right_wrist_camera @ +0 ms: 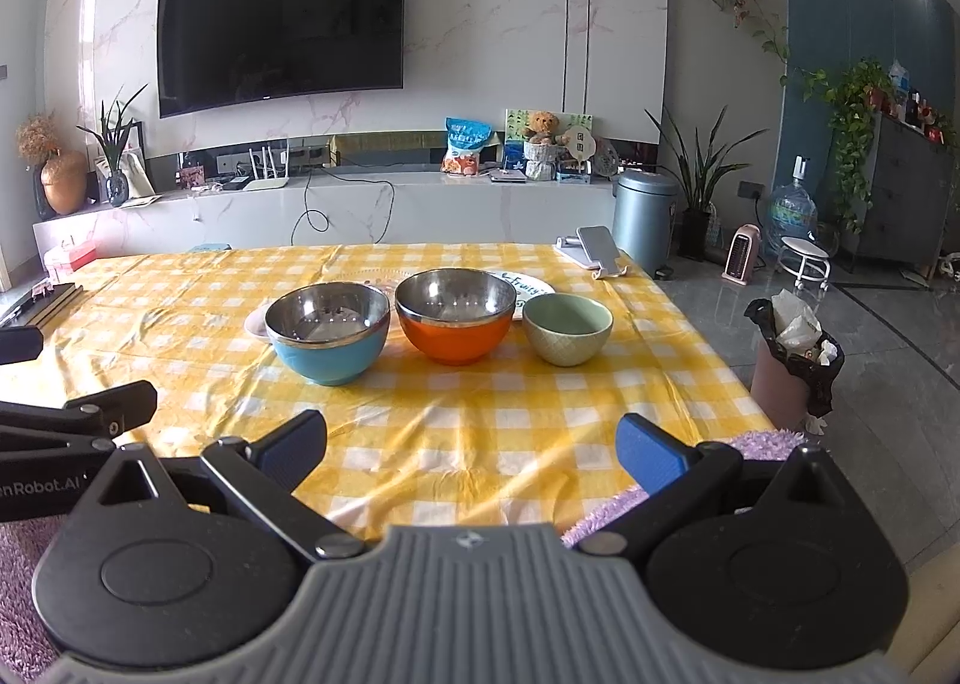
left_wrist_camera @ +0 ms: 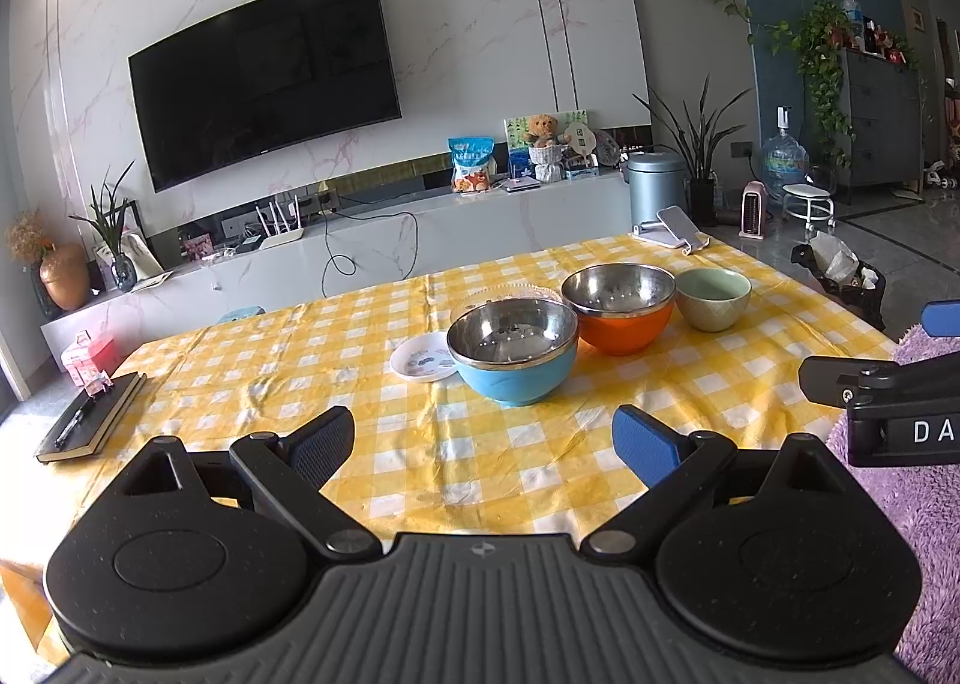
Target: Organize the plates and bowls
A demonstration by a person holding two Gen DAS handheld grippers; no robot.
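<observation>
Bowls are lined up in a row across the middle of the right wrist frame, on the yellow checked cloth of the bench (right_wrist_camera: 180, 288): a blue bowl (right_wrist_camera: 329, 341) at left, an orange bowl (right_wrist_camera: 455, 315) at centre, a green bowl (right_wrist_camera: 567, 329) at right. All three stand upright with mouths facing up; the row's long axis runs left to right. The blue and orange bowls are seen almost touching; the green one sits just beside the orange. A small plate (right_wrist_camera: 257, 321) is partly hidden behind the blue bowl, and a printed plate (right_wrist_camera: 531, 286) behind the orange and green ones. The right tool (right_wrist_camera: 471, 447) is held spread at lower centre, nothing between its fingers. In the left wrist frame, the left tool (left_wrist_camera: 483, 441) is likewise spread and empty.
</observation>
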